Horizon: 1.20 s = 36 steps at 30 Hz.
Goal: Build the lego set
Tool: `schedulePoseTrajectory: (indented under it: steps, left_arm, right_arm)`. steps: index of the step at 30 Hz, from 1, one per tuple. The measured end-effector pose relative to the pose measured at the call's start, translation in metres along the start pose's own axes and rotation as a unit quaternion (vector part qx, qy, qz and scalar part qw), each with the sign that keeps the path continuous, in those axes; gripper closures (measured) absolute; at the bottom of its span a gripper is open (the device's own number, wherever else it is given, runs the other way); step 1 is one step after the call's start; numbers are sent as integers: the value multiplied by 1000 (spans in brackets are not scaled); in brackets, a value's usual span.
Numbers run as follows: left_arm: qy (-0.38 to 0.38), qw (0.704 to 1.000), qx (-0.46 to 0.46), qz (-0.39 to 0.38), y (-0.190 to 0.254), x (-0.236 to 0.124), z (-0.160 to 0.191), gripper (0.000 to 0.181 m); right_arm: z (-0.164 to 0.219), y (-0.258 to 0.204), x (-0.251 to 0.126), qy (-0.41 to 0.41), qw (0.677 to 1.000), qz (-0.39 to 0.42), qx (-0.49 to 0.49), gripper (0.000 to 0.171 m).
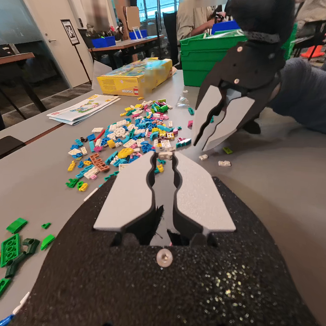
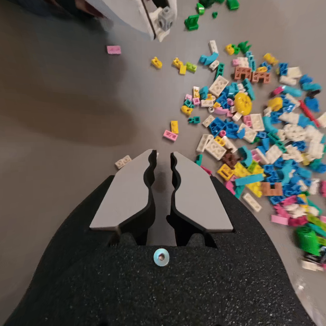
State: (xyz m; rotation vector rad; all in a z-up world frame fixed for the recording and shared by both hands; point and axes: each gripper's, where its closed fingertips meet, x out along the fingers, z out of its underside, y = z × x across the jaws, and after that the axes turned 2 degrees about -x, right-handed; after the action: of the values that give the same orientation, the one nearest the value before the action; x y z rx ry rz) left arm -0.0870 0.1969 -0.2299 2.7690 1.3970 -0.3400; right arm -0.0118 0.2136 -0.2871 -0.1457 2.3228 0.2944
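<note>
My left gripper (image 1: 164, 153) is shut on a small white and grey brick assembly (image 1: 165, 155) and holds it just above the grey table (image 1: 264, 176). The right wrist view shows it at the top (image 2: 163, 28), with the assembly (image 2: 165, 19) in its tips. My right gripper (image 2: 163, 153) is slightly open and empty, low over the table to the left of the loose brick pile (image 2: 255, 141). The left wrist view shows it at the upper right (image 1: 199, 147), tips pointing down beside the pile (image 1: 137, 134).
A yellow set box (image 1: 134, 79), instruction booklets (image 1: 82, 109) and stacked green bins (image 1: 202, 58) stand at the back. Green pieces (image 1: 10, 247) lie at the near left. Small white pieces (image 1: 224, 163) and a white plate (image 2: 123, 161) lie near the grippers. A person's sleeve (image 1: 303, 93) is at right. Some 10 cm of space lies between my two pairs of fingers. It is some 4 cm from my right tips to the white plate (image 2: 123, 161). Seen from the left wrist view (image 1: 223, 163) as well.
</note>
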Motion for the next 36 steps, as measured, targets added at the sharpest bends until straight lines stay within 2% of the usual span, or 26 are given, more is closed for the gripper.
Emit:
schedulePoseTrajectory:
  steps: [1,10,12,15,17,22,24,29,32,36]
  left_arm:
    - [-3,1000,4,4,2,1,1,165]
    - [-4,1000,8,8,7,2,0,165]
    - [-3,1000,6,0,6,2,0,165]
    - [-2,1000,-2,-29,1,4,-1,165]
    - [-4,999,-15,-44,-1,5,-1,165]
    - [-16,994,-41,-99,-7,7,-1,165]
    - [-17,990,-50,-128,-10,3,-3,165]
    - [-53,980,-54,-182,-12,-4,8,165]
    - [-35,971,-98,-215,-9,-12,11,165]
    - [-29,968,-59,-242,-5,-20,7,165]
  right_arm:
    - [1,-4,-1,4,1000,-14,13,157]
    - [13,-12,8,-32,998,-34,31,158]
    - [12,-12,9,-35,998,-29,31,164]
    - [9,-8,11,-41,998,-13,45,164]
    - [-2,-1,11,-25,998,15,64,164]
    - [-66,14,-2,93,984,88,127,164]
    - [-85,11,-5,117,980,94,132,164]
    - [-109,8,-6,115,979,115,119,164]
    - [-116,8,-4,107,982,108,116,164]
    - [-129,3,1,101,985,89,108,164]
